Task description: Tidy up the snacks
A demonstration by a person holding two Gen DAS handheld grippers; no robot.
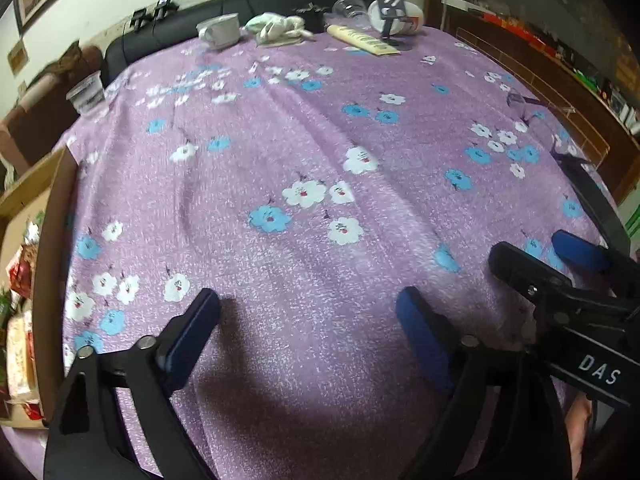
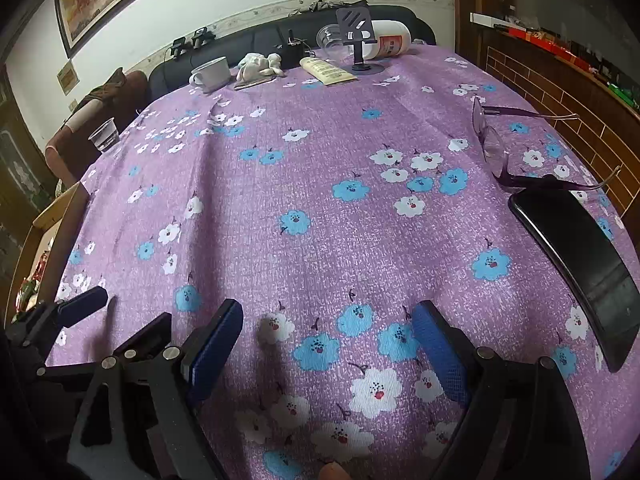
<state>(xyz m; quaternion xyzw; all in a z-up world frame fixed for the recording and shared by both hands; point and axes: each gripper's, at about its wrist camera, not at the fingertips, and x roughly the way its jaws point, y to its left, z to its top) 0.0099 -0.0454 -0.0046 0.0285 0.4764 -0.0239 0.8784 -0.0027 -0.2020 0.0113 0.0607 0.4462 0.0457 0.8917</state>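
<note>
Both of your grippers are hovering low over the purple floral tablecloth (image 2: 320, 208), side by side, and neither is carrying anything. Your left gripper (image 1: 308, 304) is standing with its blue pads apart over bare cloth; your right gripper (image 2: 328, 320) is spread just as wide, with nothing between its fingers. On the right tool's black body, seen from the left wrist, you are showing white lettering that reads "DAS".

Just off the table's left edge, a cardboard box (image 1: 24, 216) is holding colourful snack packets (image 1: 20, 320), their print too blurred to read; that fits snacks already gathered in, or waiting to be brought out.

To your right, a dark phone (image 2: 576, 264) is lying flat, with purple-tinted glasses (image 2: 496, 148) just beyond it. At the far edge, a white cup (image 2: 212, 74), a crumpled cloth (image 2: 260, 66), a cream tube (image 2: 326, 71) with unreadable print, a phone stand (image 2: 360, 40) and a white tub (image 2: 390, 40) are sitting along the sofa side, clear of the open middle.
</note>
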